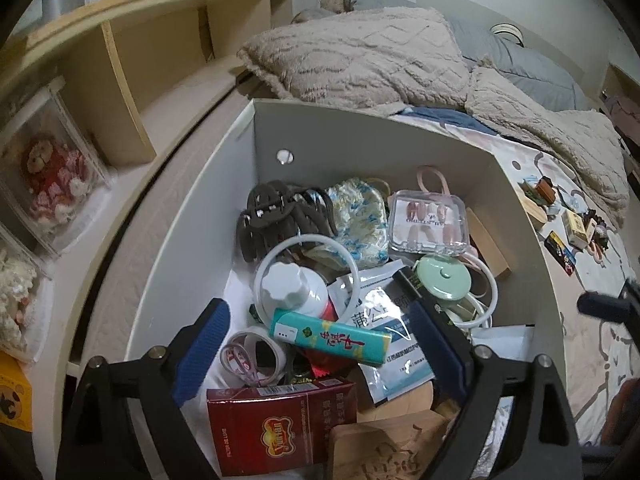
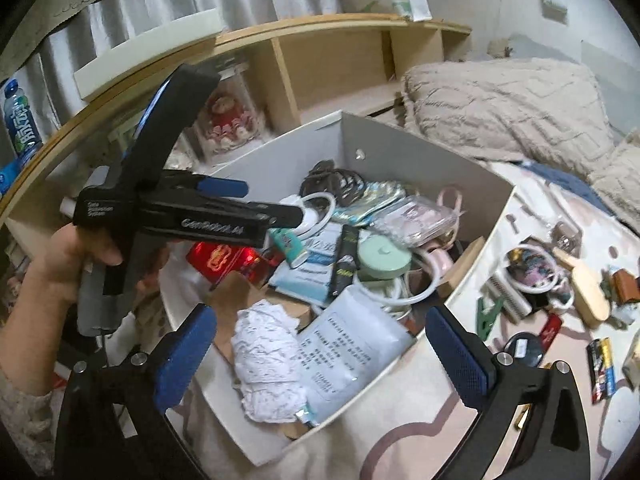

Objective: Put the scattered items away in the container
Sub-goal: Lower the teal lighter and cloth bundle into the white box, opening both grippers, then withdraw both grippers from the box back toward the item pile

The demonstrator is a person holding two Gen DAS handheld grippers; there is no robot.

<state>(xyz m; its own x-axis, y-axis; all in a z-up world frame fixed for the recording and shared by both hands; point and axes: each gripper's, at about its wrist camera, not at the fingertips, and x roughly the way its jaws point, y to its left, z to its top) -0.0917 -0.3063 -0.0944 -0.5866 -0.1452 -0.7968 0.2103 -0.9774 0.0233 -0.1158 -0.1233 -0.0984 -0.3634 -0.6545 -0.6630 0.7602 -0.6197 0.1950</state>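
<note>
A white box (image 1: 360,136) (image 2: 420,152) sits on the bed, holding many items: a teal tube (image 1: 330,339), a red cigarette pack (image 1: 280,424), a brown hair claw (image 1: 272,216), a clear nail case (image 1: 426,220), a green round case (image 1: 442,278) and a crumpled white cloth (image 2: 266,354). My left gripper (image 1: 320,344) is open and empty above the box; it also shows in the right wrist view (image 2: 260,204). My right gripper (image 2: 320,344) is open and empty over the box's near corner. Scattered items (image 2: 560,292) (image 1: 572,224) lie on the sheet to the right.
A wooden shelf (image 1: 120,80) with doll cases (image 1: 52,176) runs along the left. A beige blanket (image 1: 360,56) and grey pillows (image 1: 532,64) lie behind the box. A bottle (image 2: 20,120) stands on the shelf top.
</note>
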